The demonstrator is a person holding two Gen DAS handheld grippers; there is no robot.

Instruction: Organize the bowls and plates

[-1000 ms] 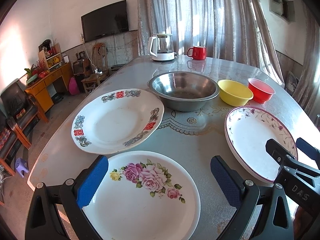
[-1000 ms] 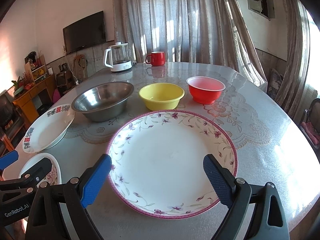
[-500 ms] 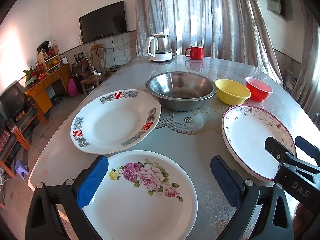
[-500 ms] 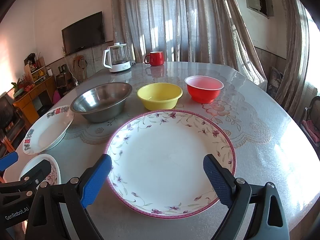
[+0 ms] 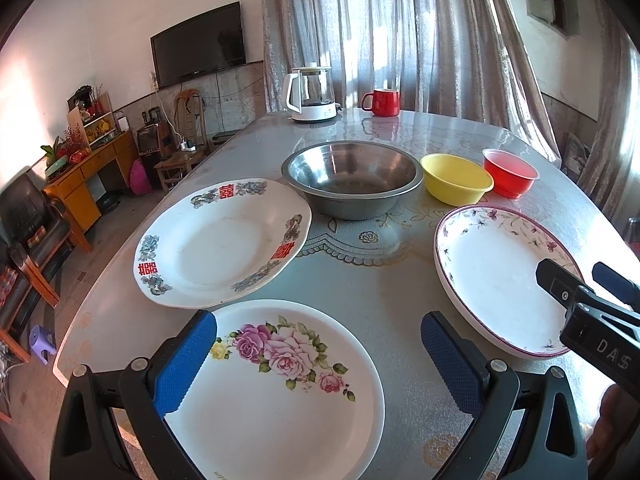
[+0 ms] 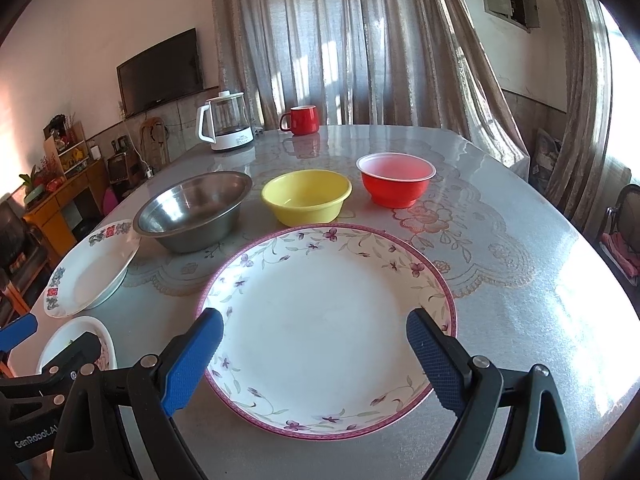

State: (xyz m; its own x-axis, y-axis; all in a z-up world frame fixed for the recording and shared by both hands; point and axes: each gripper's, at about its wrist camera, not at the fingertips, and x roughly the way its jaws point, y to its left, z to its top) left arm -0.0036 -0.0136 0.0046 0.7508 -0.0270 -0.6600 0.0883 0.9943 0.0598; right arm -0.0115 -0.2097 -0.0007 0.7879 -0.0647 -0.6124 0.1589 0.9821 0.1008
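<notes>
The left gripper (image 5: 318, 354) hung wide apart above the rose plate (image 5: 276, 392); the right gripper (image 6: 314, 356) was spread above the purple-flowered plate (image 6: 326, 328).

A home living-dining room: wall television (image 5: 199, 55), curtained window (image 6: 360, 40), wooden sideboard (image 5: 86, 184), dining table (image 6: 500, 280) with kettle (image 6: 226, 126).

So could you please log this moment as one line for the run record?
left claw: open, above rose plate | right claw: open, above purple-rimmed plate | nothing held
</notes>
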